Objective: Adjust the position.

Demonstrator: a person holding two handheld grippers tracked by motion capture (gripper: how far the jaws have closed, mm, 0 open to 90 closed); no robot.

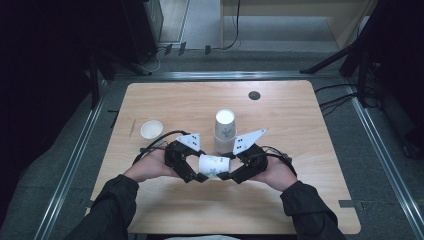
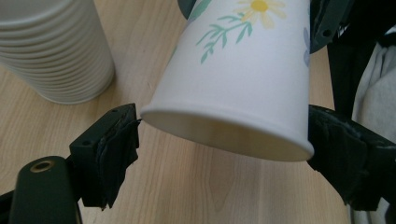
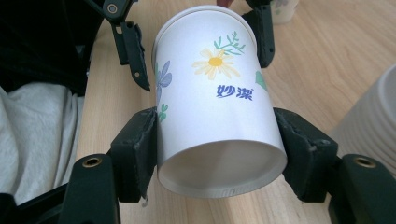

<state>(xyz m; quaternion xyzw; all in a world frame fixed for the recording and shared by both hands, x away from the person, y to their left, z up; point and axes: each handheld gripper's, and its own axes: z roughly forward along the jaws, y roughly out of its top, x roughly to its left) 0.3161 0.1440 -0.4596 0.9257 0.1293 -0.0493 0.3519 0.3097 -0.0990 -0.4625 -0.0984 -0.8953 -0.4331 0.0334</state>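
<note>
**White paper cup held sideways between two tools**

White paper with a printed daisy and blue lettering: that is the flowered cup (image 1: 214, 165), lying on its side just above the desk (image 1: 300, 210), between the two tools near the desk's front middle.

At the far left of the desk stands a small single cup (image 1: 151, 129), upright and well apart from the hands.

Next comes the left tool (image 1: 196, 176), held in the person's left hand (image 1: 149, 169). Its jaws stand spread. In the left gripper view the wide rim of the flowered cup (image 2: 243, 88) sits between them. The left pad stands just off the rim with a sliver of desk showing in the gap. On the right the rim lies against the pad, or a hair short of it; I cannot tell which. This tool does not pinch the cup.

Behind the hands, at the middle of the desk, a stack of cups (image 1: 224, 131) stands upright, just beyond the flowered cup.

To the right, the right tool (image 1: 228, 175), in the right hand (image 1: 276, 175), has its jaws pressed in on the cup's narrow base end. In the right gripper view both black pads lie flat against the cup's sides (image 3: 219, 121), one each side of the recessed bottom, so this tool carries the cup.
</note>
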